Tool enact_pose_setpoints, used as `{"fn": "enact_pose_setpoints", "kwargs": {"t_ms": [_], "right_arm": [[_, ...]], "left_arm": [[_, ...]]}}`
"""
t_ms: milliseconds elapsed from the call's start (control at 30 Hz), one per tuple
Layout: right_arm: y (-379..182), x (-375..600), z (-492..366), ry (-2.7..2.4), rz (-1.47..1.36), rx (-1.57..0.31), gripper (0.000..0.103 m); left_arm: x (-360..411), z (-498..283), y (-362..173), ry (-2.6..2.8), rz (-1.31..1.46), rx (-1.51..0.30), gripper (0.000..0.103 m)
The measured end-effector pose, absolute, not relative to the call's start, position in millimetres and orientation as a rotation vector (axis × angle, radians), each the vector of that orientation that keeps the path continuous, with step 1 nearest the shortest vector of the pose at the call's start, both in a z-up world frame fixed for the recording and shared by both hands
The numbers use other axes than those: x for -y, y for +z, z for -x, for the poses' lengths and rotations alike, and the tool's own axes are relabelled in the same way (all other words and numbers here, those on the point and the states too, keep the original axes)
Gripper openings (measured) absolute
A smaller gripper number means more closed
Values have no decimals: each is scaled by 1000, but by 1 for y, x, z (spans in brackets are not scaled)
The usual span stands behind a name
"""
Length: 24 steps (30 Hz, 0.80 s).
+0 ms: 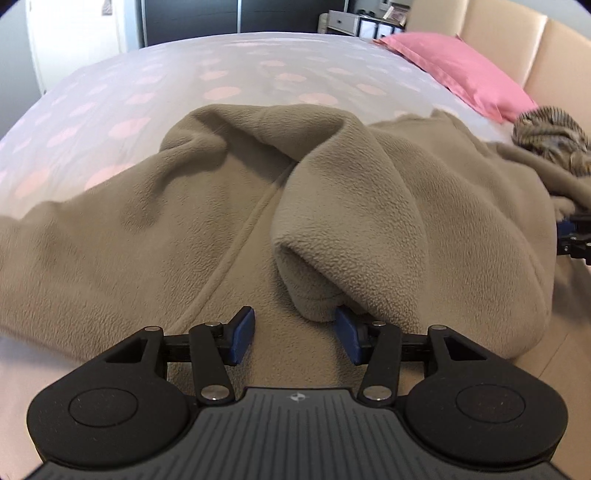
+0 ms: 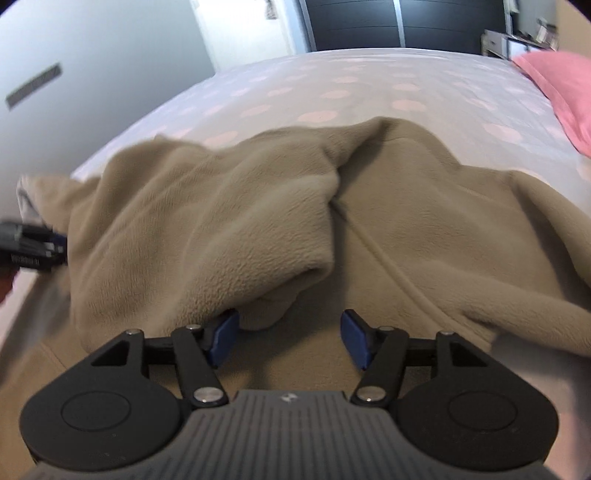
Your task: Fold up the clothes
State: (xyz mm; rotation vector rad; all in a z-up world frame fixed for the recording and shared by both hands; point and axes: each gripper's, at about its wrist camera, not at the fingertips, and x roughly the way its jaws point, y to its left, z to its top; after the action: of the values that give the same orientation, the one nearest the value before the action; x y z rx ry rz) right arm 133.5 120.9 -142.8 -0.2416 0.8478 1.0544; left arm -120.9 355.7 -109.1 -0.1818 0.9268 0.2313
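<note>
Left wrist cam: left gripper (image 1: 293,334) is partly open w/ nothing pinched. A rolled fold of the tan fleece top (image 1: 388,206) touches its right pad. The fleece lies across the bed's (image 1: 155,85) near edge. Pink pillow (image 1: 454,70) at the far right corner, striped cloth (image 1: 550,134) beside it.

Right wrist cam: right gripper (image 2: 290,338) is partly open too, holding nothing. A fleece (image 2: 229,225) fold hangs over its left pad. Dark wardrobe (image 2: 354,24) behind the bed (image 2: 332,81).
</note>
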Motion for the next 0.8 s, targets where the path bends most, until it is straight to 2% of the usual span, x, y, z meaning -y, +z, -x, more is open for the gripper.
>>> {"fn": "enact_pose_setpoints", "kwargs": {"t_ms": [133, 233, 300, 433, 533, 567, 800], "right_arm": [[-146, -126, -130, 1059, 263, -813, 62], [-143, -131, -127, 1062, 297, -784, 48], [-141, -135, -125, 1057, 331, -760, 36], [-136, -138, -122, 998, 380, -704, 35], [-130, -140, -126, 937, 378, -655, 30], [-127, -139, -126, 914, 376, -634, 21], [-121, -138, -151, 836, 281, -631, 20]], "left_arm": [[-352, 115, -115, 222, 146, -937, 50], [-348, 109, -118, 217, 100, -935, 50], [-347, 105, -119, 215, 70, -928, 48], [-352, 98, -121, 233, 81, -912, 44], [-354, 91, -120, 249, 83, -890, 37], [-354, 89, -119, 252, 78, -880, 35], [-363, 72, -122, 323, 67, -798, 32]]}}
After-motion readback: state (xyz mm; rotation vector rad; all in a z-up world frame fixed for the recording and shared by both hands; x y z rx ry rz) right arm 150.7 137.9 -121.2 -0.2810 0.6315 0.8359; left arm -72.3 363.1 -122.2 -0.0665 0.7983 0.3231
